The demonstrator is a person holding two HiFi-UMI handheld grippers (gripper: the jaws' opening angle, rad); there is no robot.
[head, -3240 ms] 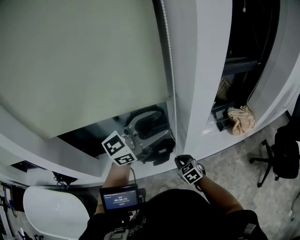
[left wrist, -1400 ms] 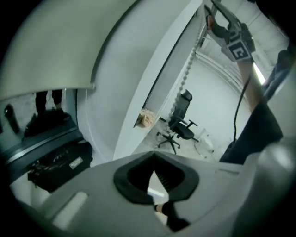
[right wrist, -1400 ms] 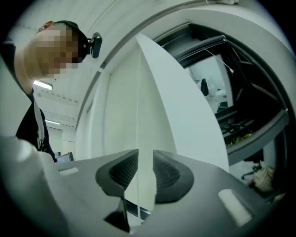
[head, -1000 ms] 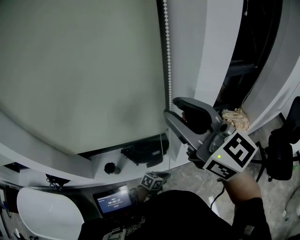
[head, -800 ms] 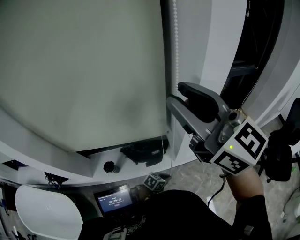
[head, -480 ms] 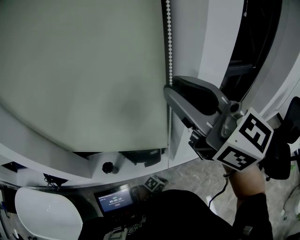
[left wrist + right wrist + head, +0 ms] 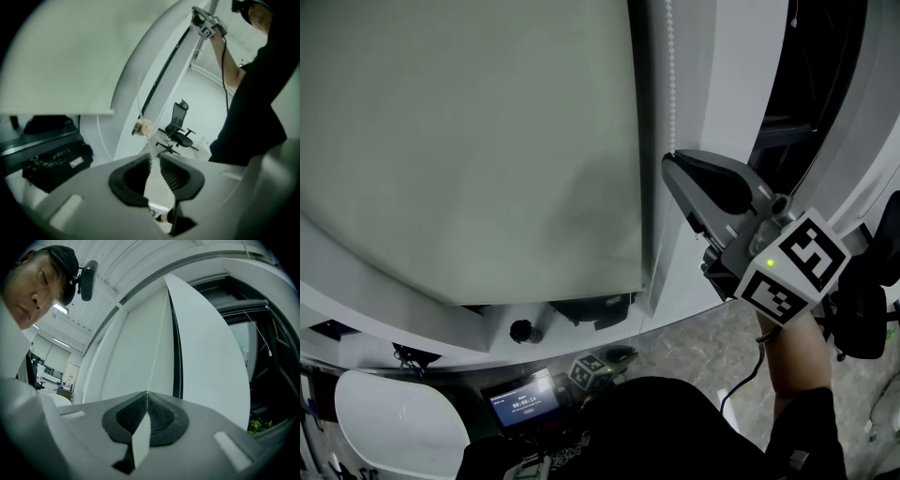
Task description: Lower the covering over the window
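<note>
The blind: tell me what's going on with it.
A person is lowering the roller blind with two handheld grippers, working its bead chain. The right gripper, raised beside the blind, has just been closing and is shut on the bead chain. The left gripper, low down, has just been opening; its jaws stand slightly apart with the chain between their tips. The blind hangs most of the way down, with a gap at the bottom.

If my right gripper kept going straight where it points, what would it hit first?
The right gripper, shut on the bead chain, would probably meet the blind near its edge; depth is unclear.
</note>
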